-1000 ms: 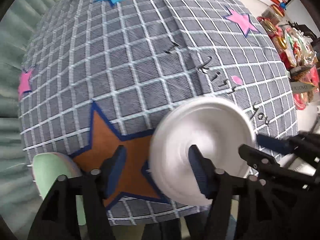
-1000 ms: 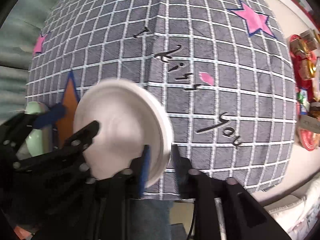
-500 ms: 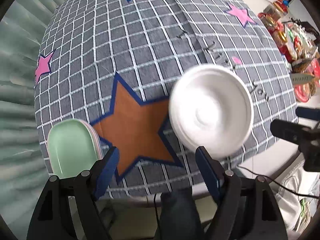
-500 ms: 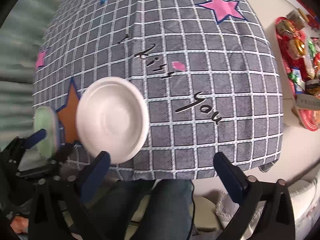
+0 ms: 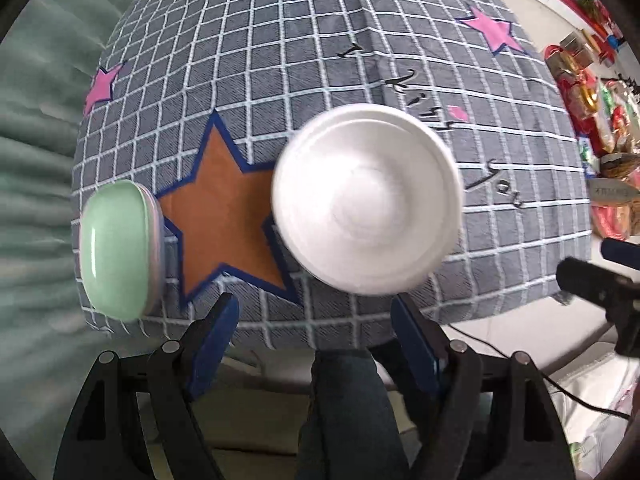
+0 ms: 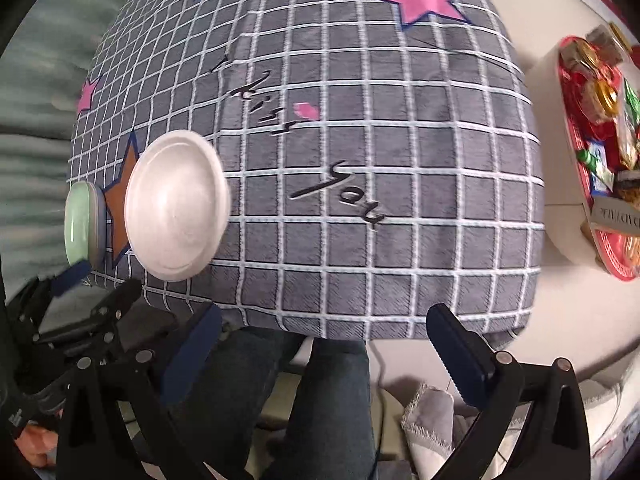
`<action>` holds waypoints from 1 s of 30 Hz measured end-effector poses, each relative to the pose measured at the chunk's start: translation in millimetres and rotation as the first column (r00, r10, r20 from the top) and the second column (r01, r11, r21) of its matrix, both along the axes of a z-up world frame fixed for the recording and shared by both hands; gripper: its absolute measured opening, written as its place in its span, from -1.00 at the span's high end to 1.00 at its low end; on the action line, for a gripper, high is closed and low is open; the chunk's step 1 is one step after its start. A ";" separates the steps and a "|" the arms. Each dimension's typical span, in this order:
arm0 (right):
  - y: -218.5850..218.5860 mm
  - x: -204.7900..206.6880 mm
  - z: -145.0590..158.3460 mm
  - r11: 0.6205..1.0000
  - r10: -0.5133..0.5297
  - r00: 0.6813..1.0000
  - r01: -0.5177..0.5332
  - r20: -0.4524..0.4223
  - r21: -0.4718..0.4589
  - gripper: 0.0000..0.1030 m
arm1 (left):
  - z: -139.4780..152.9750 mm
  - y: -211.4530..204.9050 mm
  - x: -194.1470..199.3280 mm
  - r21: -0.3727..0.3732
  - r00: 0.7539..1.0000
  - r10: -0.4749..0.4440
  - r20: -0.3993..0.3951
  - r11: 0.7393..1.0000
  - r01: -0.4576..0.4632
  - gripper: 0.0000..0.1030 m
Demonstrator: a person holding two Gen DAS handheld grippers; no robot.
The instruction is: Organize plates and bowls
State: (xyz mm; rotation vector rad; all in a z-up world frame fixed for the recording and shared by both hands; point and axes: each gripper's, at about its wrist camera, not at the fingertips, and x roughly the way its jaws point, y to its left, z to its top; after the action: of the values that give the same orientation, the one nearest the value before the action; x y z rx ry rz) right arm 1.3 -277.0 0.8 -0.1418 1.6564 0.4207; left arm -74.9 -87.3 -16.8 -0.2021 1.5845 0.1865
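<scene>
While both grippers are held wide apart and empty, the left gripper (image 5: pixel 314 340) is seen at 6 o'clock below the white plate (image 5: pixel 366 210), which lies on the checked tablecloth (image 5: pixel 320 92). Green bowl stack (image 5: pixel 118 250): recorded at 9 o'clock, near the cloth's edge. Right gripper (image 6: pixel 320 348): set off the table edge at 6 o'clock.

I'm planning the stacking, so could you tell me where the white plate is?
The white plate lies on the tablecloth's near edge, right of the orange star.

You are looking at a table under a grey checked cloth (image 5: pixel 320 80); a white plate (image 5: pixel 366 200) and a green bowl stack (image 5: pixel 116 248) are resting on it, apart.
</scene>
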 end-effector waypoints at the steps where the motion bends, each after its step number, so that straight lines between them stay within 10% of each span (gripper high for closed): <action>1: -3.1 1.4 1.6 1.000 -0.004 1.000 0.004 -0.001 0.003 -1.00 | 2.9 -1.8 0.1 0.007 1.000 -0.009 0.009 1.000 0.009 -0.58; 30: 82.0 12.7 -4.3 0.994 -0.105 0.990 0.102 0.090 0.042 -1.00 | 4.1 86.0 9.8 0.041 0.986 -0.110 0.126 0.994 0.106 -0.58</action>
State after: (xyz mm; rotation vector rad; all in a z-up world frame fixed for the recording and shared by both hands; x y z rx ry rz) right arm 14.0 -195.0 -3.5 -0.0466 1.5565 0.3604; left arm -65.1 -1.2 -12.7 -0.0987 1.4589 0.1138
